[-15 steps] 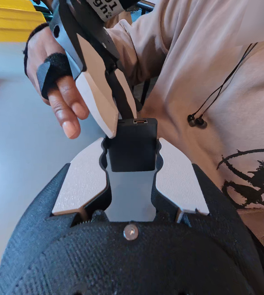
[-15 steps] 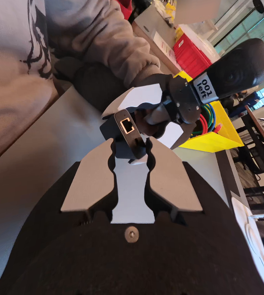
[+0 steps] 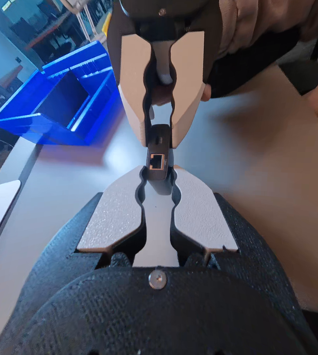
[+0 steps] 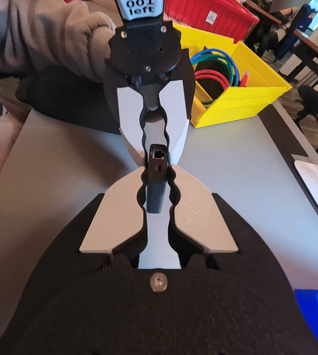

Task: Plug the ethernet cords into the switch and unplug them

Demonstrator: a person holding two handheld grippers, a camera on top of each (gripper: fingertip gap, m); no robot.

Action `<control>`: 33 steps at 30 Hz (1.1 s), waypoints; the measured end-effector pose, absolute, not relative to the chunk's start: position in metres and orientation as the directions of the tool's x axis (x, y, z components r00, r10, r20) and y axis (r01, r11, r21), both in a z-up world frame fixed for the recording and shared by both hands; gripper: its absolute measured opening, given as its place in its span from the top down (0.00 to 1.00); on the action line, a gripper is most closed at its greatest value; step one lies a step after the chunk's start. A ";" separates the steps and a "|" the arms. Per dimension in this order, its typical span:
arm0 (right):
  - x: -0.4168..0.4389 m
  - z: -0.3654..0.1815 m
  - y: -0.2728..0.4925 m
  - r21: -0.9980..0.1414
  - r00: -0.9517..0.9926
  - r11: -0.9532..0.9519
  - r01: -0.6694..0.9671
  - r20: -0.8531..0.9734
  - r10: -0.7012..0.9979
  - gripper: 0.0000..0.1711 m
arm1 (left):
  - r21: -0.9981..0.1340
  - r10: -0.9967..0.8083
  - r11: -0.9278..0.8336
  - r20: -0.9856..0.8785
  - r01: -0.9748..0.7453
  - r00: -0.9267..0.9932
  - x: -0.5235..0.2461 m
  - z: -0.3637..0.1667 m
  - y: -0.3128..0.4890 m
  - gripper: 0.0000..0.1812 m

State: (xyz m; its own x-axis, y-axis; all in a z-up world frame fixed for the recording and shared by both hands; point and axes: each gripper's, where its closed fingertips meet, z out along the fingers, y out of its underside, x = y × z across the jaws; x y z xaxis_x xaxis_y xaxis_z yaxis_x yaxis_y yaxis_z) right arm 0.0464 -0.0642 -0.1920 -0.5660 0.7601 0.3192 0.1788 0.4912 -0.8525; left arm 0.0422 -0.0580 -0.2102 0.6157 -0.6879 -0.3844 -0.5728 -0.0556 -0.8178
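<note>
A small black switch (image 3: 156, 172) with one ethernet port on its end hangs above the grey table (image 3: 68, 192). My left gripper (image 3: 158, 171) is shut on its near end. My right gripper (image 3: 158, 142) comes from the opposite side, tip to tip, and is shut on the far end. In the right wrist view the switch (image 4: 157, 165) sits between my right gripper (image 4: 157, 172) and my left gripper (image 4: 157, 155). Blue, green and red ethernet cords (image 4: 217, 65) lie coiled in a yellow bin (image 4: 240, 103). No cord is in the port.
A blue bin (image 3: 39, 124) stands at the table's far left edge in the left wrist view. A red bin (image 4: 211, 17) stands behind the yellow one. A white pad (image 4: 311, 182) lies at the table edge. The person's sleeves and torso are close by. The tips of both grippers are at nearly the same place.
Both grippers and the switch have swung round from facing the person's torso to lying in line over the table. The switch has turned edge-on, and the right gripper now grips its far end.
</note>
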 end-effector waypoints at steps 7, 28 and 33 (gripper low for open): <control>0.053 -0.164 -0.060 -0.911 -0.542 0.409 0.049 0.320 0.777 0.71 | -0.924 -0.697 0.137 -0.346 -0.356 0.628 0.047 -0.162 -0.073 0.89; 0.051 -0.193 -0.068 -0.775 -0.533 0.632 0.016 0.528 0.661 0.88 | -0.919 -0.742 -0.051 -0.228 -0.392 0.630 0.055 -0.193 -0.070 0.83; 0.049 -0.200 -0.065 -0.748 -0.523 0.663 0.029 0.554 0.648 0.88 | -0.897 -0.718 -0.077 -0.254 -0.436 0.649 0.052 -0.201 -0.065 0.86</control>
State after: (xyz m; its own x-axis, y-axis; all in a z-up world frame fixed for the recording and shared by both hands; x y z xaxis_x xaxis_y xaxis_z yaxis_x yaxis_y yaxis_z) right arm 0.0486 -0.0645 -0.1996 -0.5229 0.6477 0.5542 0.0291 0.6633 -0.7478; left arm 0.0524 -0.0655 -0.2010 0.6485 -0.7176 -0.2538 -0.4360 -0.0769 -0.8967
